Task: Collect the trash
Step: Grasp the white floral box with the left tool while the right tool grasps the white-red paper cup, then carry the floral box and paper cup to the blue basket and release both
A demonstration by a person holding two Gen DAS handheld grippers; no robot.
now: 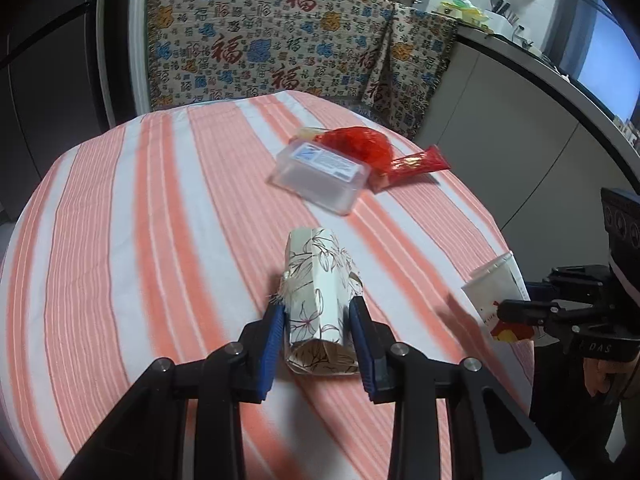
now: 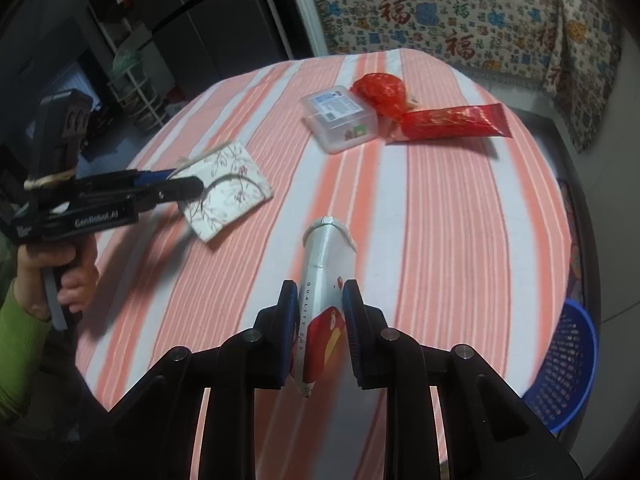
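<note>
— Two pieces of trash are in hand. On the left wrist view?

— The left gripper [image 1: 318, 312] is closed against a flattened floral paper box [image 1: 318, 300], blue pads pressing both its sides, the box jutting forward over the striped tablecloth [image 1: 140, 220]. Beyond lie a clear plastic container [image 1: 318, 176], a red plastic bag [image 1: 356, 146] and a red wrapper [image 1: 416, 166], close together. At the right edge, the right gripper [image 1: 516, 312] pinches a paper cup [image 1: 498, 292].

— And the right wrist view?

— The right gripper [image 2: 320, 296] squeezes the crushed paper cup [image 2: 326, 292] between its pads, rim pointing away. Left, the floral paper box [image 2: 226, 190] hangs in the left gripper [image 2: 188, 188]. A blue basket [image 2: 568, 364] sits low beside the table.
</note>
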